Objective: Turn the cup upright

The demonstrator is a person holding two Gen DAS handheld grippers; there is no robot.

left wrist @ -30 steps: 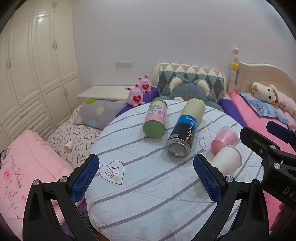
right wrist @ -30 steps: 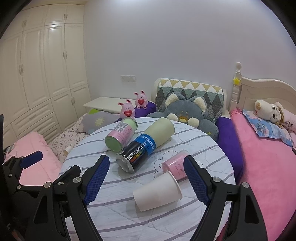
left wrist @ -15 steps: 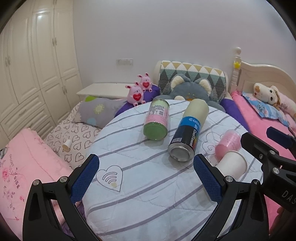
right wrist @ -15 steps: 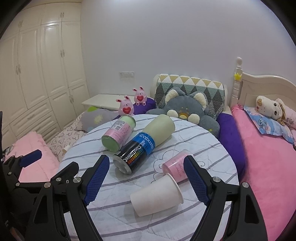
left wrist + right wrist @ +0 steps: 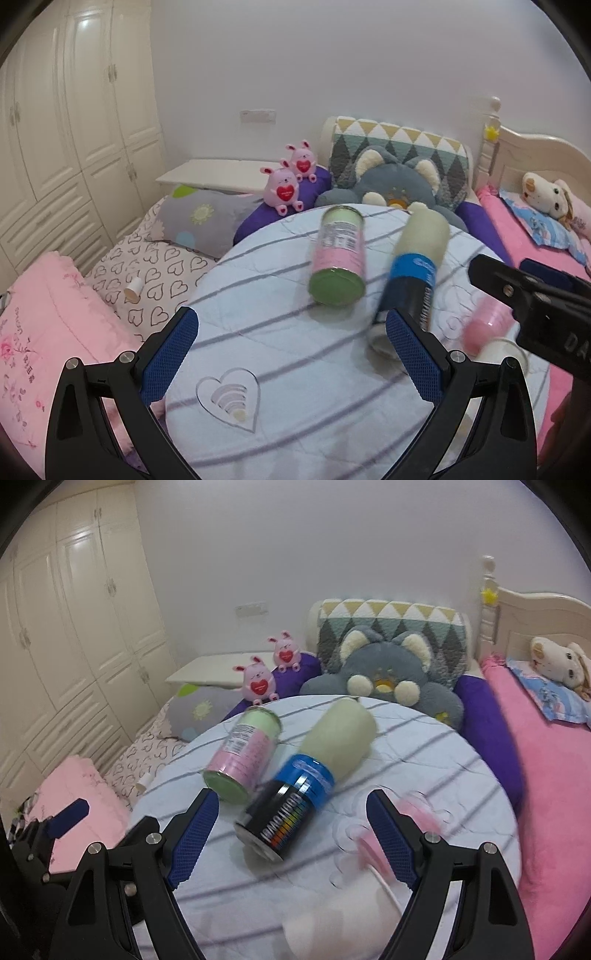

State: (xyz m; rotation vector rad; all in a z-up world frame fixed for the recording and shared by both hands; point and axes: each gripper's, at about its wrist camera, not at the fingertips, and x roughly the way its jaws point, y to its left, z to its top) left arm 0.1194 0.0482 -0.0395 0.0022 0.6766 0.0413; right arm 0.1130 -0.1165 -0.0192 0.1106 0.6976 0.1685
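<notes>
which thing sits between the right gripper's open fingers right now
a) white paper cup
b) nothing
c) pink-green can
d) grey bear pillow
a: in the right wrist view the white paper cup lies on its side between the open right gripper fingers, ungripped.

**Black frames, blue pads, silver screws**

The left gripper is a matte black plastic frame with two angular arms, each pierced by a triangular cut-out near its base. Each finger carries a long blue pad with a fine mesh-like grip texture. Small round silver screws sit on the upper edges of the arms.

The right gripper has the same build: black angular arms with triangular cut-outs, blue textured pads and silver screws. Seen from the left wrist view, its black body bears pale lettering, partly cut off, reading "DA".
</notes>
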